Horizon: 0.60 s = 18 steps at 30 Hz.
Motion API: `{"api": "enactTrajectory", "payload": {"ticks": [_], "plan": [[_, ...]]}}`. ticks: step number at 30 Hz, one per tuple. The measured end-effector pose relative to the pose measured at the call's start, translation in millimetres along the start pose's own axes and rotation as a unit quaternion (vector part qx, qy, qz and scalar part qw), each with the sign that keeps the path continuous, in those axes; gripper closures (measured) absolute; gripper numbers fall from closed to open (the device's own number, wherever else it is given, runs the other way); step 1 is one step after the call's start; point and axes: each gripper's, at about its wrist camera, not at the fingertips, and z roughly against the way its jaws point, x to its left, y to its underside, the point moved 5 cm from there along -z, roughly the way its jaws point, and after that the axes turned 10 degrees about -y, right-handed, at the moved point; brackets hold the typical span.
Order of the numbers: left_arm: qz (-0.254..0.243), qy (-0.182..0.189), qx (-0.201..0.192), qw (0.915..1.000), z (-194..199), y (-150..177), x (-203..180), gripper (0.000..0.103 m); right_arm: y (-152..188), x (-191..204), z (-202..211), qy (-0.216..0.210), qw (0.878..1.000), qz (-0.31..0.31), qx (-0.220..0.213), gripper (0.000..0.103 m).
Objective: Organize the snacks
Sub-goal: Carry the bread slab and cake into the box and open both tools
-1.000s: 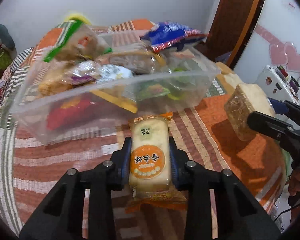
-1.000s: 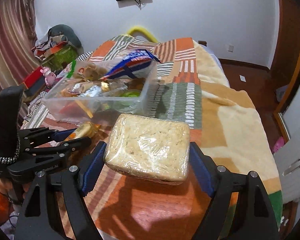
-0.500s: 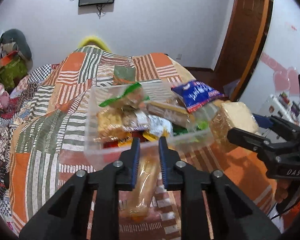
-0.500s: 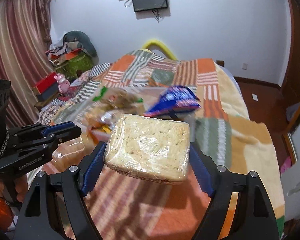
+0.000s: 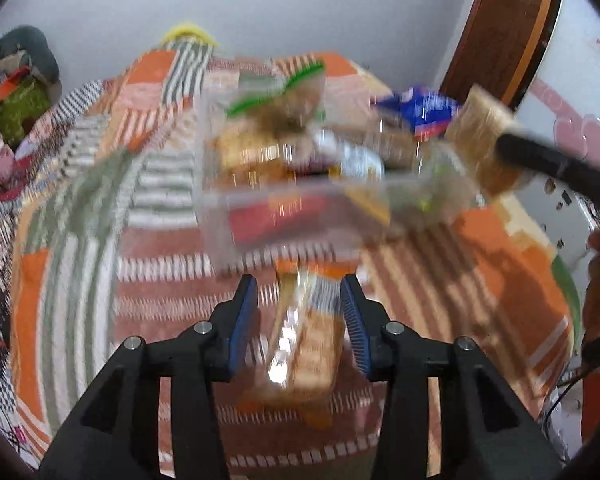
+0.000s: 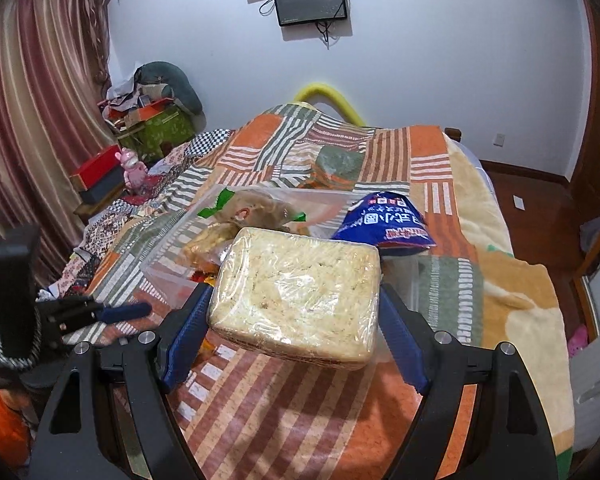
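Note:
My right gripper point(image 6: 294, 322) is shut on a wrapped pale cake block point(image 6: 296, 294), held above the bed just in front of the clear snack box point(image 6: 172, 280). It also shows in the left wrist view point(image 5: 484, 140), at the box's right end. The left wrist view is blurred. My left gripper point(image 5: 300, 316) is open, its jaws apart on either side of an orange-labelled bread packet point(image 5: 304, 348) that lies on the blanket. The clear box point(image 5: 236, 216), full of snacks, sits just beyond it. A blue snack bag point(image 6: 388, 222) sticks out of the box.
The box stands on a bed with an orange, green and striped patchwork blanket point(image 6: 432, 160). Clutter and a pink toy point(image 6: 132, 168) lie at the bed's left side. A wooden door point(image 5: 504, 32) is at the right.
My left gripper was shut on the bread packet, then let it go; its jaws have since spread wider around the packet lying on the blanket. My right gripper moved the cake block toward the box.

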Motion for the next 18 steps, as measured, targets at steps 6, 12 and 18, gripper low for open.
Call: {"api": "enactTrajectory", "payload": {"ticks": [6, 12, 18], "plan": [[-0.016, -0.001, 0.022, 0.9996, -15.3, 24.8, -9.8, 0.056, 3.3, -3.0, 7.5, 0.003, 1.0, -0.007, 0.002, 0.024], [-0.016, -0.006, 0.002, 0.9999, -7.1, 27.7, -9.8, 0.068, 5.1, 0.2, 7.7, 0.003, 1.0, -0.004, 0.006, 0.024], [-0.004, -0.005, -0.042, 0.9991, 28.4, 5.0, -3.8, 0.068, 0.4, 4.0, 2.1, -0.002, 1.0, -0.003, 0.004, 0.024]]}}
